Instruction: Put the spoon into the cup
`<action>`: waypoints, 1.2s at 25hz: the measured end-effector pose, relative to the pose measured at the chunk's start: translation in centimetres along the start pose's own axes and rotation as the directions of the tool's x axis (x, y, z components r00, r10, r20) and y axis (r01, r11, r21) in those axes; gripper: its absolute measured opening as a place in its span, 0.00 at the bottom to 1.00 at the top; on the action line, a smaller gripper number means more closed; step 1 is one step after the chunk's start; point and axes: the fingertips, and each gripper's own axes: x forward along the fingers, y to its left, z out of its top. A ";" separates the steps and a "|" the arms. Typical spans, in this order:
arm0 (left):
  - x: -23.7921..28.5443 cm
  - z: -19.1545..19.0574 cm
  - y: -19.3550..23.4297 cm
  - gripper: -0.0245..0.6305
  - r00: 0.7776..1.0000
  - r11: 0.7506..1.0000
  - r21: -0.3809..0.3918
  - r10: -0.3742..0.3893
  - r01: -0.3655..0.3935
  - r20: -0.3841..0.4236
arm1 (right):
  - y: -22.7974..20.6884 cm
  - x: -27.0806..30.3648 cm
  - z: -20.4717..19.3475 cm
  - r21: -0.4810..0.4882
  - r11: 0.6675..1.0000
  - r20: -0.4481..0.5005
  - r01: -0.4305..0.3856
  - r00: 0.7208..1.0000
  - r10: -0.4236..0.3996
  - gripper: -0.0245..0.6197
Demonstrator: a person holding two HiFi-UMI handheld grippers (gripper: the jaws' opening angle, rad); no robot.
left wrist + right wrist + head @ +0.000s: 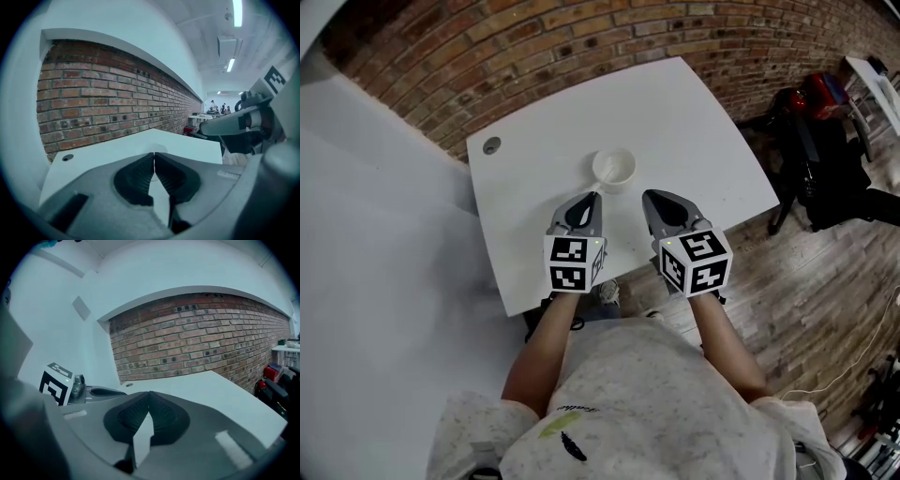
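Note:
A white cup [614, 169] stands on the white table [694, 122], near the middle. No spoon shows in any view. My left gripper [595, 195] is shut and empty, with its tips just in front of the cup's near left side. In the left gripper view, the left gripper [153, 153] has its jaws pressed together, and the cup's pale rim [159, 148] is faint just beyond them. My right gripper [648, 195] hovers to the right of the cup, shut with nothing in it. In the right gripper view, the right gripper [149, 393] shows closed jaws over bare tabletop.
A round cable hole [491, 145] sits near the table's far left corner. A brick wall [581, 37] runs behind the table. A black bag and red items [820, 131] lie on the wooden floor to the right. The left gripper [96, 391] shows in the right gripper view.

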 end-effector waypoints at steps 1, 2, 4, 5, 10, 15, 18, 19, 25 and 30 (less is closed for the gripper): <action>0.4 -0.1 0.2 0.04 1.000 1.000 0.004 -0.007 0.007 -0.009 | -0.2 0.4 0.1 0.001 1.000 -0.001 0.005 1.000 -0.005 0.05; 0.8 -0.2 0.4 0.04 1.000 1.000 0.008 -0.014 0.014 -0.019 | -0.4 0.8 0.2 0.003 1.000 -0.002 0.010 1.000 -0.010 0.05; 1.7 -0.3 0.7 0.04 0.999 0.999 0.021 -0.026 0.027 -0.043 | -0.8 1.5 0.4 0.007 1.000 -0.006 0.020 1.000 -0.020 0.05; 2.0 -0.3 0.9 0.04 0.998 0.999 0.028 -0.030 0.032 -0.054 | -0.9 1.8 0.5 0.008 1.000 -0.008 0.023 1.000 -0.023 0.05; 3.1 -0.6 1.6 0.04 0.994 0.997 0.051 -0.054 0.058 -0.090 | -1.0 3.2 0.5 0.010 0.999 -0.016 0.034 0.999 -0.034 0.05; 4.2 -0.7 2.0 0.04 0.989 0.994 0.070 -0.076 0.086 -0.124 | -1.1 4.3 0.7 0.010 0.999 -0.018 0.041 0.999 -0.041 0.05; 4.7 -0.7 2.0 0.04 0.985 0.991 0.086 -0.092 0.106 -0.146 | -1.2 4.7 0.9 0.013 0.999 -0.016 0.049 0.999 -0.049 0.05; 4.9 -0.7 2.0 0.04 0.983 0.989 0.089 -0.101 0.115 -0.153 | -1.2 4.8 0.9 0.014 0.999 -0.016 0.052 0.999 -0.052 0.05; 6.0 -1.1 1.9 0.04 0.977 0.984 0.113 -0.113 0.135 -0.179 | -2.0 5.1 1.0 0.019 0.997 -0.016 0.071 0.997 -0.070 0.05; 6.5 -1.7 2.1 0.05 0.972 0.979 0.145 -0.115 0.146 -0.207 | -2.2 5.5 1.1 0.030 0.996 -0.013 0.085 0.996 -0.085 0.05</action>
